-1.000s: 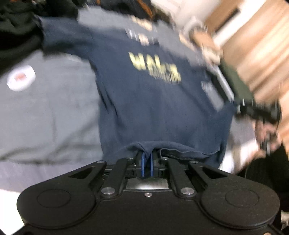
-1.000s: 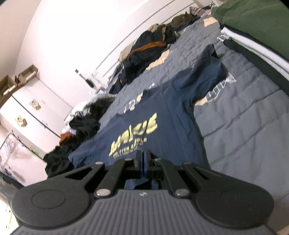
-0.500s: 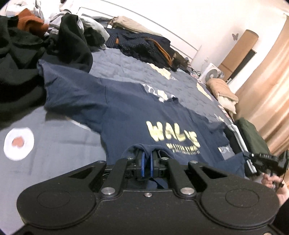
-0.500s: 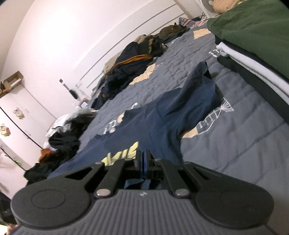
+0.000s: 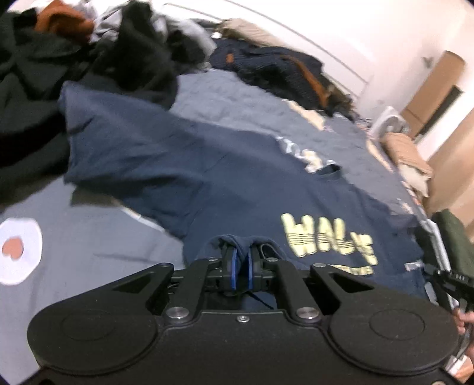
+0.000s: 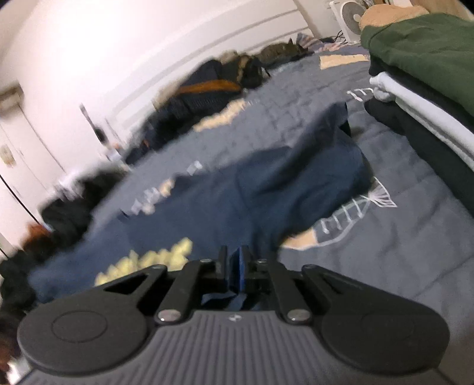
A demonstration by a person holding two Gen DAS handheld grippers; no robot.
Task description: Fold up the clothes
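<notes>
A navy T-shirt [image 5: 207, 183] with a yellow print lies spread on the bed, neck toward the wall. My left gripper [image 5: 241, 257] has a fold of its hem between the blue pads, and the jaws are starting to part. In the right wrist view the same T-shirt [image 6: 251, 189] stretches away, one sleeve lying toward the folded stack. My right gripper [image 6: 237, 263] also has hem cloth between its pads as the jaws begin opening. The right gripper [image 5: 453, 281] and a hand [image 5: 465, 319] show at the left view's right edge.
The grey-blue quilt [image 5: 89, 242] covers the bed. Unfolded dark clothes [image 5: 74, 59] are heaped at the left, more clothes [image 6: 207, 88] along the wall. A stack of folded clothes [image 6: 429, 74], green on top, sits close on the right. A fan [image 6: 349, 11] stands beyond.
Both grippers moved across the bed with the hem and sank a little. The shirt now lies flatter, and its print is closer to both grippers.
</notes>
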